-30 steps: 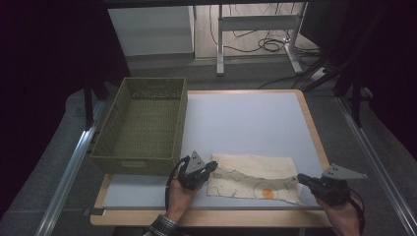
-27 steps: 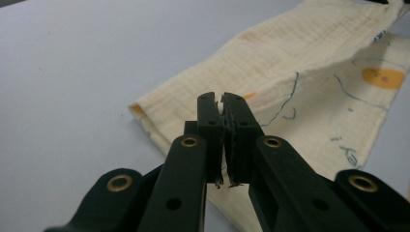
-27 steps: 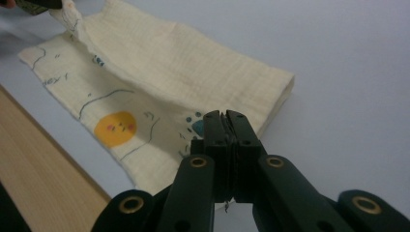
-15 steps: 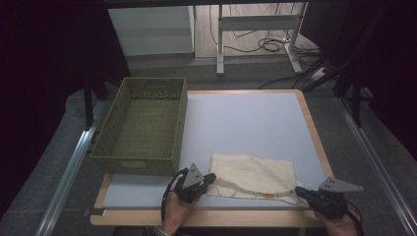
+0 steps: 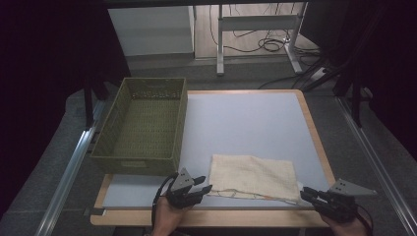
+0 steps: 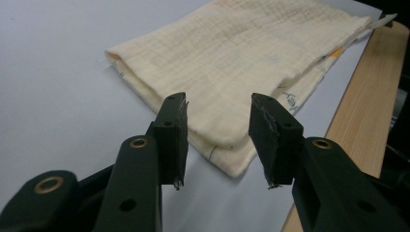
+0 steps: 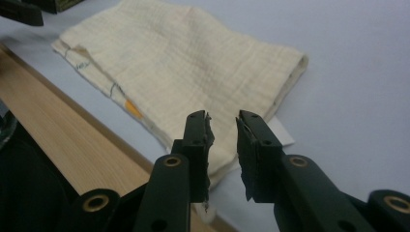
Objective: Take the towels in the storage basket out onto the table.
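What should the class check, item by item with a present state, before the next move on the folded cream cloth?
1. Left claw open, nothing between its jaws: ok; they have just been opening.
2. Right claw open, off the cloth: ok; also just opening.
3. Cloth lies folded flat on the table: ok.
4. Near edges line up: not ok; a printed lower layer pokes out.
5. Green basket empty: ok.
6. Cloth clear of the basket: ok.

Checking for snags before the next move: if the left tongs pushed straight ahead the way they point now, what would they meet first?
Probably the folded cream cloth: its near corner lies just ahead of the left tongs, whose jaws have just been opening and hold nothing.
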Available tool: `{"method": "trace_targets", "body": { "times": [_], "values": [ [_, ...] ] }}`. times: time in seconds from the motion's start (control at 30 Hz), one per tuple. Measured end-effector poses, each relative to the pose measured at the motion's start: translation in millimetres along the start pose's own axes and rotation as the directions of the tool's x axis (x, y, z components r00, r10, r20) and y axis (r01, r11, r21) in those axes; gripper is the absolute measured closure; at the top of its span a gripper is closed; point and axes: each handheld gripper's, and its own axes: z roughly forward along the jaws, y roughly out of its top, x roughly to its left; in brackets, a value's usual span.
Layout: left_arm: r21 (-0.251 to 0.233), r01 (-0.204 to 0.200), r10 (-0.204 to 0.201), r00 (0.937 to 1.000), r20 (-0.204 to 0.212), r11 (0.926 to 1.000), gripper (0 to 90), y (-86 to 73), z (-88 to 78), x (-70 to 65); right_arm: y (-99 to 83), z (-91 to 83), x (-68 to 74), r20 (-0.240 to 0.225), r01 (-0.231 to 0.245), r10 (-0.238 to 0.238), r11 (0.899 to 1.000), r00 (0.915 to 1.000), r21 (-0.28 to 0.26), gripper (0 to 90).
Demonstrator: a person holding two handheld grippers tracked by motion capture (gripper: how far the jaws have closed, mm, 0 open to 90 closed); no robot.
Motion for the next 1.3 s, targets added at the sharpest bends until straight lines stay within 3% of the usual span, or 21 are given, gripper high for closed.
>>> {"method": "trace_targets", "body": {
  "times": [0.13,0.23,0.37,0.5,0.67,0.8,0.9,1.0,1.07,1.17,1.3],
  "values": [
    [0.016,-0.009,0.008,0.9993,0.037,0.9998,60.9,4.5,11.4,-3.7,6.3,6.7,0.5,-0.031,-0.005,0.004,1.000,0.9995,-0.006,74.2],
    [0.078,-0.057,0.053,0.9973,0.052,0.9954,61.6,6.5,25.5,-9.6,4.6,18.4,5.1,-0.054,0.010,-0.009,1.000,0.9985,0.019,74.2],
    [0.145,-0.097,0.095,0.9953,0.017,0.9847,66.1,4.2,35.4,-12.2,-2.2,28.1,8.8,-0.081,0.010,-0.007,0.999,0.9967,0.047,73.5],
    [0.146,-0.104,0.104,0.9945,0.004,0.9837,82.8,5.5,34.5,-12.0,-9.4,34.3,7.6,-0.084,0.007,-0.001,0.997,0.9965,0.071,72.7],
    [0.099,-0.090,0.089,0.9959,0.012,0.9910,86.6,13.2,25.1,-11.4,-11.0,36.1,6.8,-0.083,0.001,0.005,0.998,0.9965,0.071,71.6],
    [0.097,-0.109,0.108,0.9940,0.016,0.9893,86.6,17.5,13.9,-17.8,-10.4,35.2,7.3,-0.083,0.002,0.004,0.998,0.9965,0.071,70.7],
    [0.122,-0.121,0.120,0.9926,0.021,0.9850,86.4,12.8,10.8,-22.8,-11.0,34.6,8.2,-0.085,0.000,0.006,0.997,0.9963,0.073,70.4],
    [0.154,-0.119,0.115,0.9927,0.035,0.9808,85.9,3.6,14.0,-25.3,-12.3,34.2,7.8,-0.086,0.003,0.003,0.997,0.9963,0.071,70.4],
    [0.173,-0.099,0.092,0.9946,0.049,0.9799,83.3,-2.0,18.4,-22.9,-12.9,33.8,6.7,-0.085,-0.004,0.010,0.997,0.9963,0.073,70.4],
    [0.153,-0.061,0.049,0.9959,0.076,0.9864,74.9,-2.9,18.3,-18.7,-12.8,33.0,5.9,-0.087,-0.005,0.012,0.997,0.9961,0.074,70.4],
    [0.106,-0.034,0.028,0.9978,0.060,0.9938,61.1,7.4,12.5,-14.4,-8.8,30.1,5.6,-0.091,0.000,0.005,0.998,0.9958,0.056,67.0]
  ]
}}
